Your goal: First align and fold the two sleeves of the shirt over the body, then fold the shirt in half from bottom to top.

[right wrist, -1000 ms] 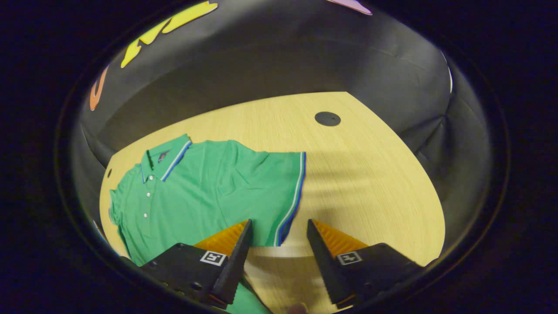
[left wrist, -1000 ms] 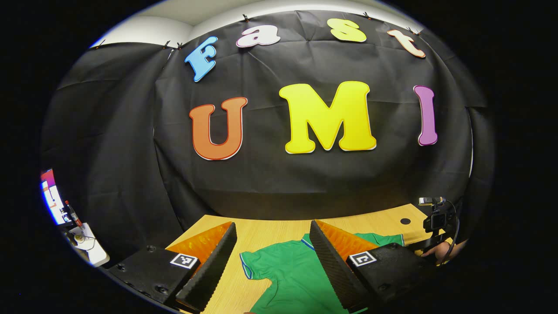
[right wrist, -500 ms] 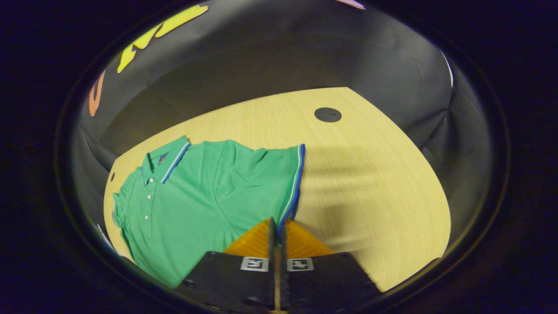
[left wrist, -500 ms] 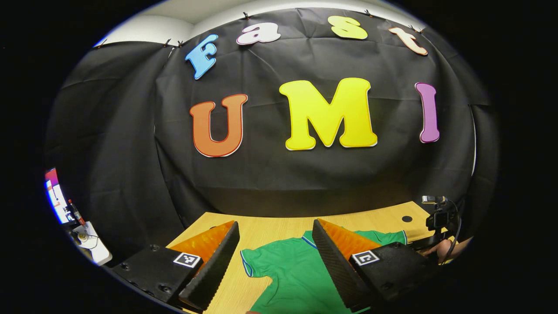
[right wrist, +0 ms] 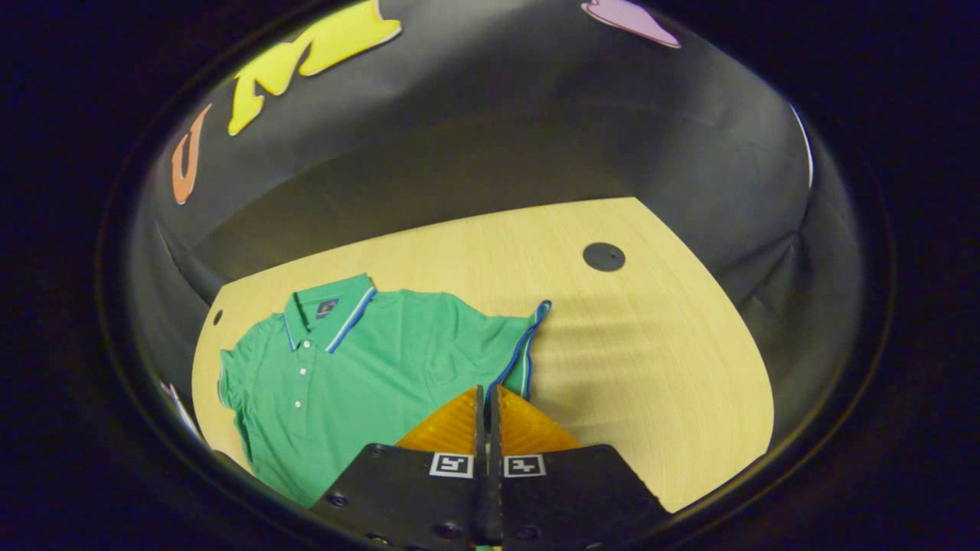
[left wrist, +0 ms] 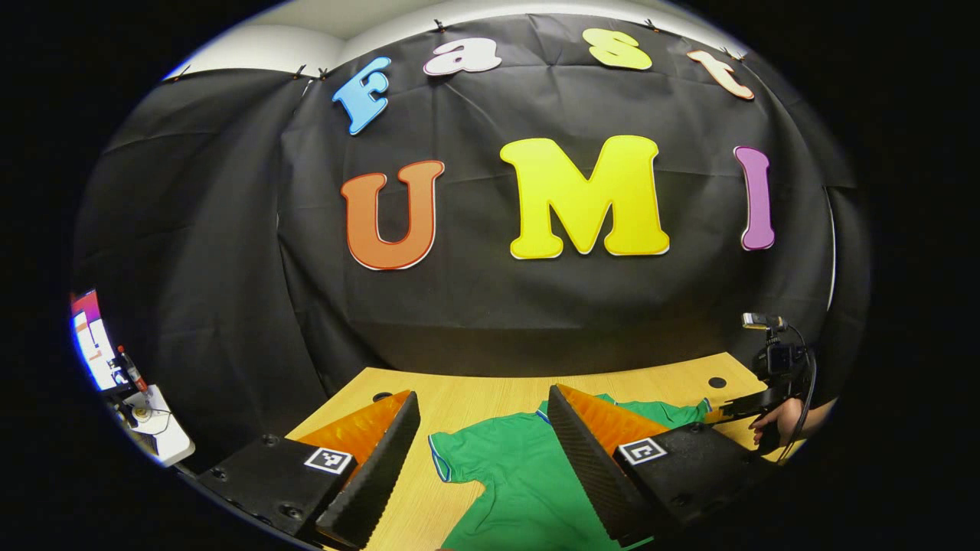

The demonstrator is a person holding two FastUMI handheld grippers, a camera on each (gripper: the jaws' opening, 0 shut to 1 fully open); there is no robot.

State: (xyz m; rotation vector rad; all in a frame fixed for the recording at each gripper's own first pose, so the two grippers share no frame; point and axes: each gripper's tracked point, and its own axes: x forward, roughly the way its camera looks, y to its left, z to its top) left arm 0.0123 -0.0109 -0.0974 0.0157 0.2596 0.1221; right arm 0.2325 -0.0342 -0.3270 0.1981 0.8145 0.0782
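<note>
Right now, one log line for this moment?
right gripper: shut on sleeve, edge lifted | left gripper: open above shirt | sleeves: not folded

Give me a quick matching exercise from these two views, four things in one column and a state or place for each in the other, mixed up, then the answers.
Column one:
1. left gripper
2. right gripper
3. right sleeve
4. collar

Column two:
A. lifted and bunched at its striped hem
B. open above the shirt
C. flat at the far end of the shirt, toward the booth wall
D. shut on the sleeve's edge

Pairs: 1-B, 2-D, 3-A, 4-C
</note>
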